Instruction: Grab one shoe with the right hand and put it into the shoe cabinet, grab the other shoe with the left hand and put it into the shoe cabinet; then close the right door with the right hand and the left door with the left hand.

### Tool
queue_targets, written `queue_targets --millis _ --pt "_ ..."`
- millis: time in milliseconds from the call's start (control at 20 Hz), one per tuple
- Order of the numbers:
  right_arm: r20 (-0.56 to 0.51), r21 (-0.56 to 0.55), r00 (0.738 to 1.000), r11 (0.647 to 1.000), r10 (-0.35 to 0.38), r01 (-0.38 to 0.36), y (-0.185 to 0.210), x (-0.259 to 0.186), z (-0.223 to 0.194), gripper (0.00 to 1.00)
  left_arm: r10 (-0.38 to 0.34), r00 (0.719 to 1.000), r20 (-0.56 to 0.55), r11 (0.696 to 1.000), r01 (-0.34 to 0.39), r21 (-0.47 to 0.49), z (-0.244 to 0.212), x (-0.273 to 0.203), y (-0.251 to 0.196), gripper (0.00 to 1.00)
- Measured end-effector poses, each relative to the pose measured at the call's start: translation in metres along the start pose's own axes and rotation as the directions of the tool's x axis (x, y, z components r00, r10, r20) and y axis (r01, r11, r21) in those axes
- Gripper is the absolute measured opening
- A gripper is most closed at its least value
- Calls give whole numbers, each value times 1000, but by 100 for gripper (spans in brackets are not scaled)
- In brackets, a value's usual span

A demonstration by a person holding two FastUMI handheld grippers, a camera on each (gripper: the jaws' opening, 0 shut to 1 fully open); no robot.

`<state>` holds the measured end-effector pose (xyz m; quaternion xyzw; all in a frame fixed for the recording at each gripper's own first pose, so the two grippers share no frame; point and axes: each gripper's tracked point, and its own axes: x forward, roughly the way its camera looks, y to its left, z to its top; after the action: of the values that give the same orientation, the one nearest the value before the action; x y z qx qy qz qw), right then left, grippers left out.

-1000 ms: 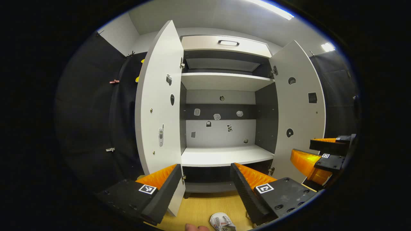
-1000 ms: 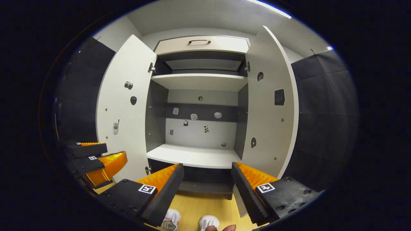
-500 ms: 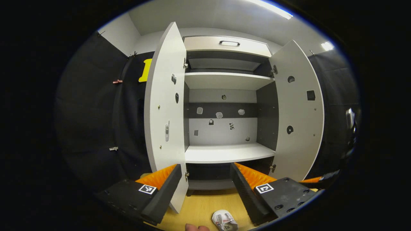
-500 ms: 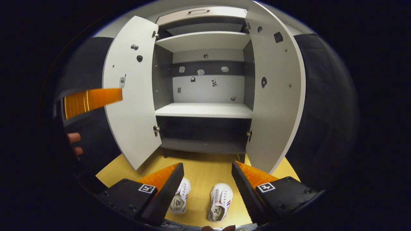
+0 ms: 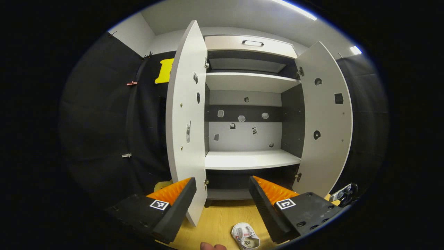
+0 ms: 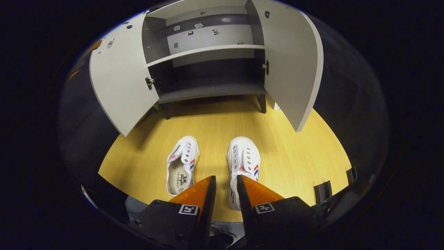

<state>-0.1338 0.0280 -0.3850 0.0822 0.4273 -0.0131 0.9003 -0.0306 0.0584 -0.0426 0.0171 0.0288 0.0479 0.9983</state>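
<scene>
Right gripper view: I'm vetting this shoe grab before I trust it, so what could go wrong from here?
1. The right gripper has its fingers nearly together beside the right shoe, apparently on its inner wall; the grip may be thin, so the shoe could slip.
2. The left shoe lies close by and could get nudged.
3. The right door stands out over the floor; a carried shoe might clip it.

2 shoes (image 6: 211,163) side by side on floor (image 6: 295,156), before open cabinet (image 6: 208,69).

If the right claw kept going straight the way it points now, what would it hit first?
Probably the right-hand white shoe, lying just ahead of the right claw, or the wooden floor beside it; depth is unclear.
</scene>
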Motion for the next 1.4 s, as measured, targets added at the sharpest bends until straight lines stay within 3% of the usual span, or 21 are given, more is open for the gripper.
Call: queue_targets --millis 50,100,150,450,500,550,650,750,950,1150,1400 --pt "-16 2 1000 1000 -8 8 -5 9 -10 42 3 1000 -4 1000 -3 4 -1 0 2 96" --pt "-29 0 999 1000 -20 20 -8 19 -17 33 6 1000 -9 1000 -6 9 -3 -1 4 96" --pt "-41 -1 999 1000 -31 31 -11 29 -24 42 9 1000 -12 1000 -9 13 -4 -1 5 96" --pt "-80 -15 996 999 -43 41 -13 77 -45 42 31 999 -37 999 -30 35 -15 -2 15 96" --pt "-72 -19 996 999 -44 43 -14 83 -45 34 32 999 -42 999 -31 37 -18 -2 17 96" --pt "-65 -26 997 998 -51 50 -15 89 -45 42 33 998 -46 999 -32 42 -20 -1 18 96" --pt "-38 -33 998 998 -50 49 -13 101 -43 41 39 998 -50 998 -36 56 -23 2 21 96" --pt "2 -37 997 997 -74 74 -18 112 -37 28 41 997 -58 997 -37 64 -28 5 22 96" --pt "89 -32 992 995 -87 90 -17 126 -23 24 36 997 -72 996 -31 78 -37 8 20 96" --pt "111 -52 992 997 -53 59 -13 135 -17 7 33 997 -73 995 -26 95 -40 9 18 96" --pt "78 12 997 1000 3 -4 -22 122 -6 5 26 997 -75 995 -19 99 -42 9 17 96"
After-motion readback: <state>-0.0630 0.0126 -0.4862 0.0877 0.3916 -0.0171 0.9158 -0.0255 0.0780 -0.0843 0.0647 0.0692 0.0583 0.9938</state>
